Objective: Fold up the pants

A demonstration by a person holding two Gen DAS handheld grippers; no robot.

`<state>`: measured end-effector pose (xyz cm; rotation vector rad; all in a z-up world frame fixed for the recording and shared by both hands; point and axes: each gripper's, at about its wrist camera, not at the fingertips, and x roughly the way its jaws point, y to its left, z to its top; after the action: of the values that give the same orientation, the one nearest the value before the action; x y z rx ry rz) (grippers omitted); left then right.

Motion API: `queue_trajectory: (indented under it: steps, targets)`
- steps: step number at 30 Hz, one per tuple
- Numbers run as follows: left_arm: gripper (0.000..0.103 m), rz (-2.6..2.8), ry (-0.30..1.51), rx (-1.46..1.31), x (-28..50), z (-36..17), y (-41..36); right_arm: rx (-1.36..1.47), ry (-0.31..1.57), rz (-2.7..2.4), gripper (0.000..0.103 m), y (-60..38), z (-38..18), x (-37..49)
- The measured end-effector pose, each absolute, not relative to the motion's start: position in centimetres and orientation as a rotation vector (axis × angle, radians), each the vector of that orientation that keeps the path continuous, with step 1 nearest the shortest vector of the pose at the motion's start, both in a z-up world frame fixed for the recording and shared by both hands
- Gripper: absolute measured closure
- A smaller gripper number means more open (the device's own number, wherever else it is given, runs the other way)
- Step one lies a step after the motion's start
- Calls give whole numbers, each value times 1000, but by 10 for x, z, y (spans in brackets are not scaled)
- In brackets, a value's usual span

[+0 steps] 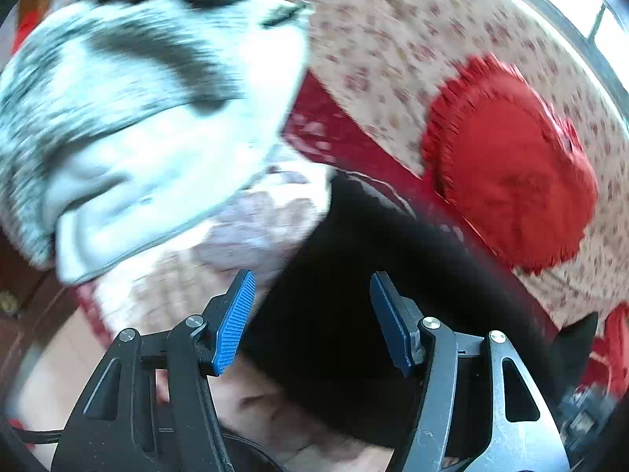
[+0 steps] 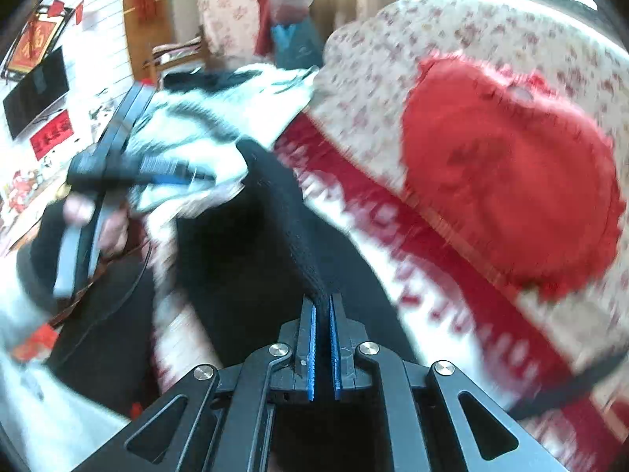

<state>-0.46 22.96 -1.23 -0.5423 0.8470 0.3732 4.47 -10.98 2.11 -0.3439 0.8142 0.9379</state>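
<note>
The black pants [image 1: 354,275] lie on a floral sofa seat, blurred by motion. In the left wrist view my left gripper [image 1: 312,287] is open, its blue pads apart just above the pants' near edge and holding nothing. In the right wrist view my right gripper [image 2: 322,306] is shut on a raised fold of the black pants [image 2: 275,212], which stretches up and away from the pads. The left gripper [image 2: 149,169] also shows there at the left, held in a hand above the pants' far end.
A round red cushion [image 1: 511,165] [image 2: 507,173] leans on the floral sofa back [image 1: 393,39]. A white and black speckled garment [image 1: 137,98] [image 2: 204,118] is piled on the seat left of the pants. A TV [image 2: 35,90] hangs on the far wall.
</note>
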Motion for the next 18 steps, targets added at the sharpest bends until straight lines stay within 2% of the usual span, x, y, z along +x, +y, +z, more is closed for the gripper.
queue_trajectory:
  steps: [5, 8, 10, 12, 18]
  targets:
    - [42, 416, 873, -544, -29, -23, 240, -273, 972, 921, 97, -123, -33, -2]
    - [42, 410, 884, -554, -32, -26, 237, -313, 1004, 860, 97, -121, -54, -11]
    - [42, 409, 881, -548, -33, -26, 234, -309, 979, 836, 91, -119, -47, -10]
    - [42, 399, 874, -532, -34, -22, 227, -302, 962, 838, 73, -115, -37, -11]
    - [42, 331, 883, -469, -21, -20, 196, -144, 899, 803, 72, -124, -7, 6]
